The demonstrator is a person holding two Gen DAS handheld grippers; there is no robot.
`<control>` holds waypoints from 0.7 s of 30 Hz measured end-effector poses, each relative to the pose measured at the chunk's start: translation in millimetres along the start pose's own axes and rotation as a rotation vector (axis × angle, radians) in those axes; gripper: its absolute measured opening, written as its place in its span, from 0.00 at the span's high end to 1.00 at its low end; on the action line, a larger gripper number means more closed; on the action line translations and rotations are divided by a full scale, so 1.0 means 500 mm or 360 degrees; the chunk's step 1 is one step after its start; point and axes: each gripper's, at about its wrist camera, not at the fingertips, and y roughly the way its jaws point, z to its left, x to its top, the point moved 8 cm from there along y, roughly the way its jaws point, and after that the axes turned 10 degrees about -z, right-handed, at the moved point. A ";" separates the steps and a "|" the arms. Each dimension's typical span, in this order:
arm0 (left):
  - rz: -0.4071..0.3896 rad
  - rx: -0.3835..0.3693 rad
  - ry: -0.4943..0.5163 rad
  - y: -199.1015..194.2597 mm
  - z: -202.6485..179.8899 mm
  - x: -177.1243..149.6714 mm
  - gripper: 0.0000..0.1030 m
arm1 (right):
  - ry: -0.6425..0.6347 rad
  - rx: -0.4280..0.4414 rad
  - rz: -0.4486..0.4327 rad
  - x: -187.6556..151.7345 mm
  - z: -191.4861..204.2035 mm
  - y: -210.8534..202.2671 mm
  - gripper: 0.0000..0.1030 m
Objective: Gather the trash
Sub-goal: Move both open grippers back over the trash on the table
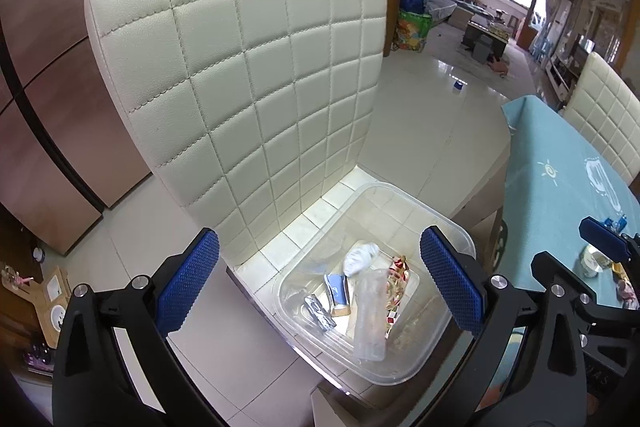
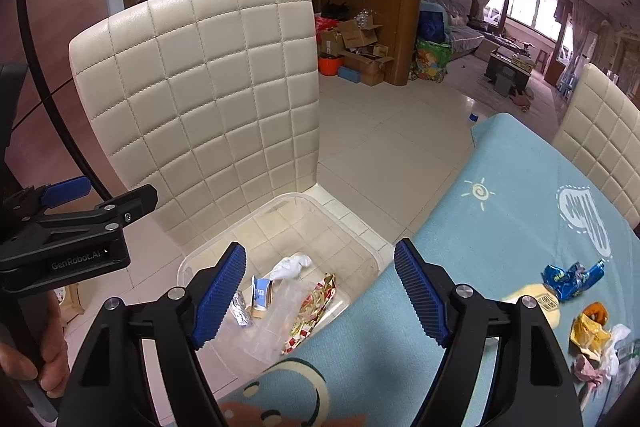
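Both the left tool [image 1: 320, 283] and the right tool [image 2: 320, 295] are held wide apart, empty, above the trash-filled tub [image 1: 460, 231] on the chair [image 1: 240, 67].

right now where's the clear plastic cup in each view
Left wrist view: the clear plastic cup lies on its side inside the clear bin on the chair seat, low and right of centre, beside the red and gold wrapper.
Right wrist view: the cup lies low, left of centre, in the bin, between that view's own gripper fingers.
Shared landmark: the quilted cream chair back behind the bin.
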 end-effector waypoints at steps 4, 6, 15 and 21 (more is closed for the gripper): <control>-0.0011 -0.0026 0.0032 -0.022 -0.020 -0.003 0.04 | 0.0015 -0.0029 -0.0029 -0.004 -0.010 -0.030 0.27; -0.0021 -0.0049 0.0057 -0.037 -0.037 -0.005 0.04 | 0.0037 -0.0051 -0.0045 -0.009 -0.020 -0.048 0.27; -0.0042 -0.0163 0.0156 -0.102 -0.132 -0.035 0.04 | 0.0124 -0.0166 -0.0081 -0.060 -0.081 -0.146 0.27; -0.0050 -0.0265 0.0263 -0.146 -0.238 -0.065 0.04 | 0.0211 -0.0284 -0.0091 -0.115 -0.169 -0.231 0.27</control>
